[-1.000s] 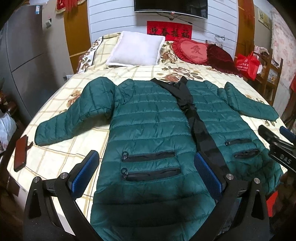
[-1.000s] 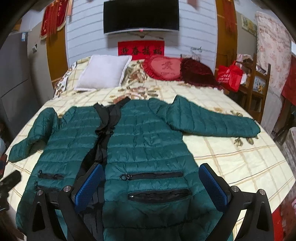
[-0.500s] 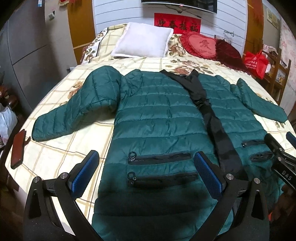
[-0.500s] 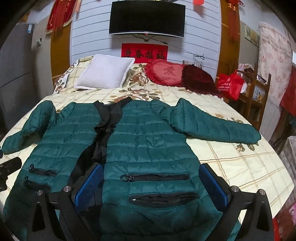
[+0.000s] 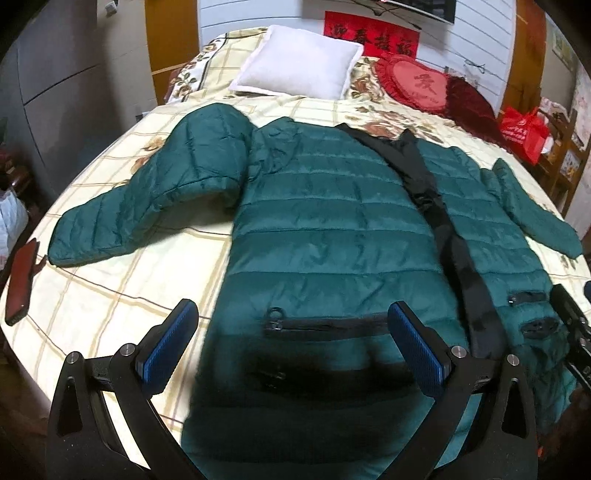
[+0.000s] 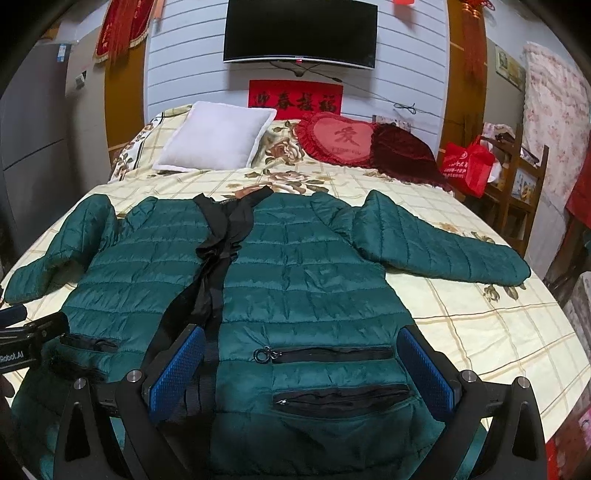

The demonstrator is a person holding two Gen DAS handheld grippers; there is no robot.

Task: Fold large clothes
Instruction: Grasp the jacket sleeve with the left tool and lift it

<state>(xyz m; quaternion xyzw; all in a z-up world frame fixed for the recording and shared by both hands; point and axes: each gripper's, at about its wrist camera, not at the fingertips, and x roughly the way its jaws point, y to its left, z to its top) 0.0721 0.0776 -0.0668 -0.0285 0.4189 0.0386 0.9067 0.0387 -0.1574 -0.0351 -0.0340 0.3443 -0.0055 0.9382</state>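
A red phone (image 5: 21, 280) lies at the bed's (image 5: 110, 295) 9 o'clock edge in the left wrist view, just beyond the cuff of the jacket's left-hand sleeve (image 5: 147, 199). The green quilted puffer jacket (image 5: 332, 229) is spread front-up across the checked floral bedspread, collar toward 12 o'clock, hem toward 6 o'clock, both sleeves angled outward. A black placket (image 5: 436, 206) runs down its middle from the collar, and zip pockets (image 5: 325, 325) sit low on each front panel.

The left gripper (image 5: 291, 345) hovers over the hem at 6 o'clock, its blue-padded fingers (image 5: 170, 343) spread wide and holding nothing; one finger is above bare bedspread, the other above the jacket's front panel. Whether they touch the fabric cannot be told.

At 12 o'clock a white pillow (image 5: 299, 62) leans at the head of the bed, with a red heart-shaped cushion (image 5: 417, 86) and a dark red cushion (image 5: 469, 107) toward 1 o'clock. A red bag (image 5: 524, 133) stands off the bed at 2 o'clock.

The right gripper (image 6: 301, 369) is likewise released, fingers wide apart over the jacket's other front panel, straddling two zip pockets. A television (image 6: 301, 31) hangs on the wall at 12 o'clock above a red banner (image 6: 295, 98).
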